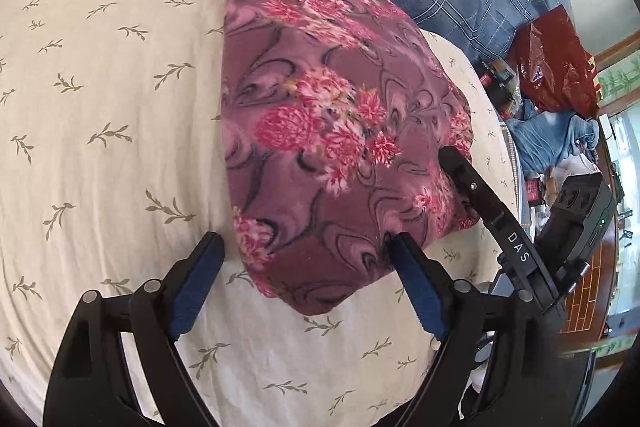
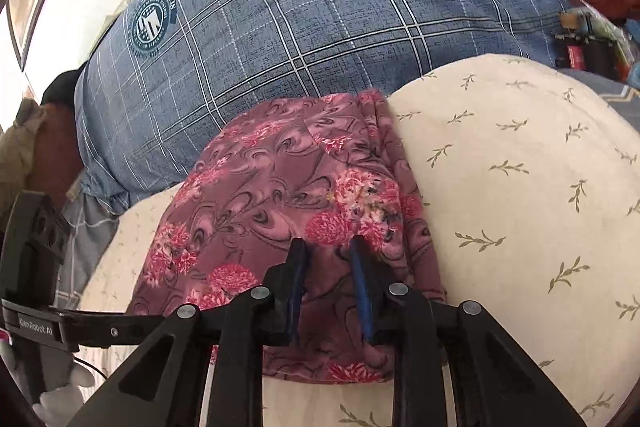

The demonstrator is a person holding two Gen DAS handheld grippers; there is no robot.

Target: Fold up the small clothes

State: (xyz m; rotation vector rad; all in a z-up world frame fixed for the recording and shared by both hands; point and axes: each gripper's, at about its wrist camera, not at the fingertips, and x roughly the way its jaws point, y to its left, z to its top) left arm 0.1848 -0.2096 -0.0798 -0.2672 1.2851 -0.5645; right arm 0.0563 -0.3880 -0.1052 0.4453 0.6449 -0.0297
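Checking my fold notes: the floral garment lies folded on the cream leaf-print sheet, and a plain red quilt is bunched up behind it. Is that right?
Not quite. The floral garment does lie folded on the cream leaf-print sheet, but the quilt behind it is blue plaid, not plain red. The right wrist view shows it best.
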